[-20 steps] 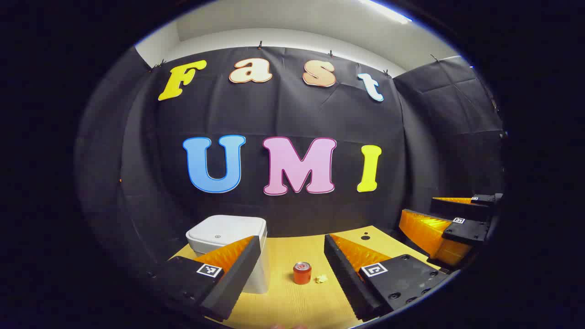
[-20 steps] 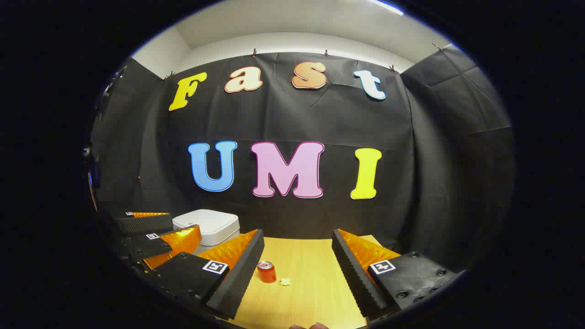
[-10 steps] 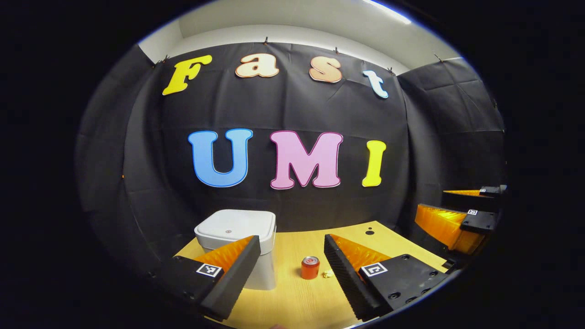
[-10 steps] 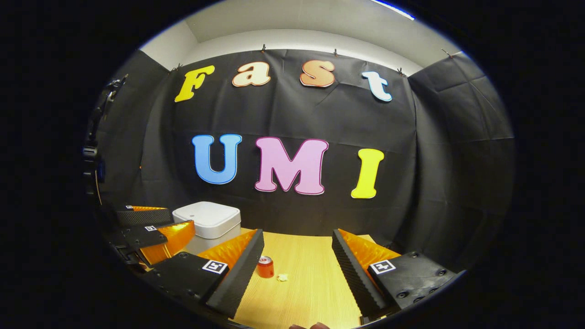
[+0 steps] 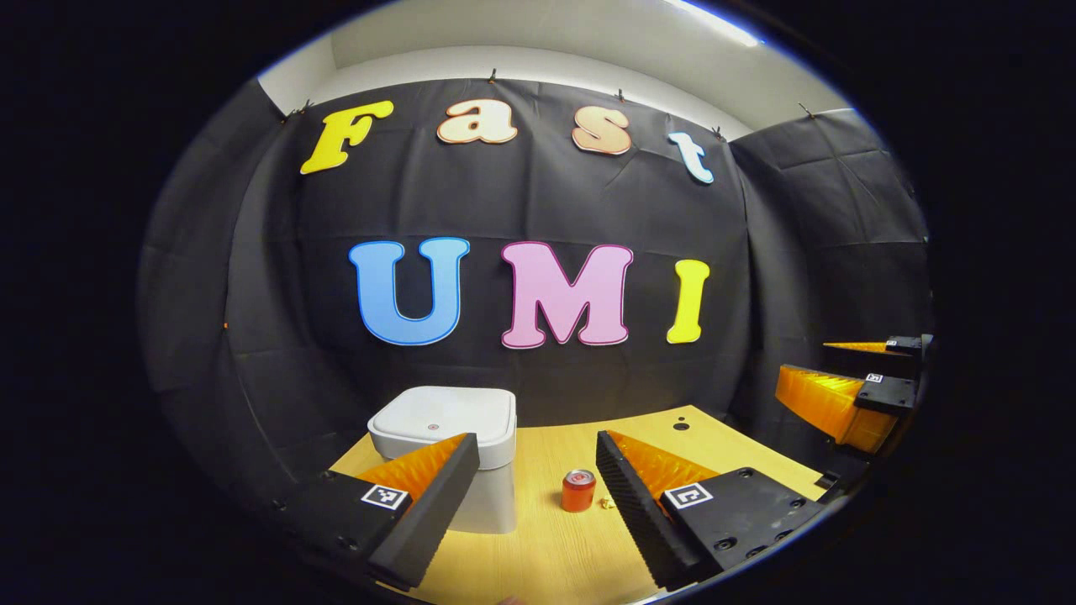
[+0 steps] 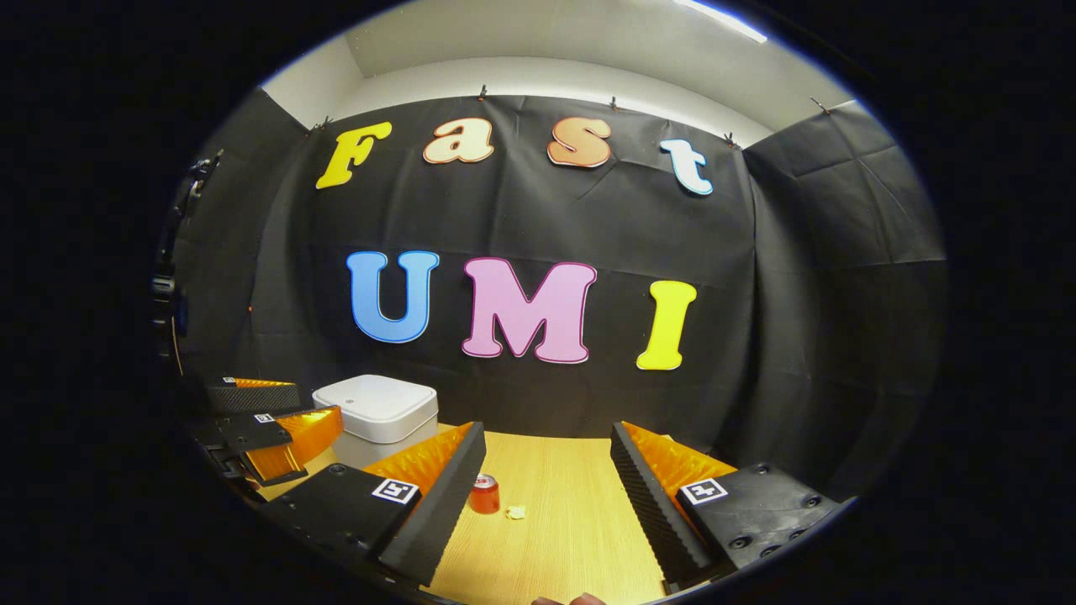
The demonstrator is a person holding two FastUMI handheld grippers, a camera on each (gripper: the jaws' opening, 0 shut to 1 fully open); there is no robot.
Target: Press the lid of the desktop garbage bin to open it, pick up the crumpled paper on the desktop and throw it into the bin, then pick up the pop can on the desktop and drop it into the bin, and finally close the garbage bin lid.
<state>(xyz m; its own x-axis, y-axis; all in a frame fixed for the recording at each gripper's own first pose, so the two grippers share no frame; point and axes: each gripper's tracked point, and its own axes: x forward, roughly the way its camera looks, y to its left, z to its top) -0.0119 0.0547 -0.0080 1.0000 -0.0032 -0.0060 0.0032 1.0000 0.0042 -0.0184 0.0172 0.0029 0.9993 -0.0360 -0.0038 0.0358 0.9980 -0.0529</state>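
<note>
On the desktop, both spread tools face can, paper, bin.

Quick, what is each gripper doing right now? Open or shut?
Left gripper: open, holding nothing.
Right gripper: open, holding nothing.

Both views look level from the desk's near edge, sharing bin and wall.

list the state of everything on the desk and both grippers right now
garbage bin: upright on the desk
bin lid: closed
pop can: upright, untouched
crumpled paper: on the desk beside the can
left gripper: open, empty
right gripper: open, empty
</note>
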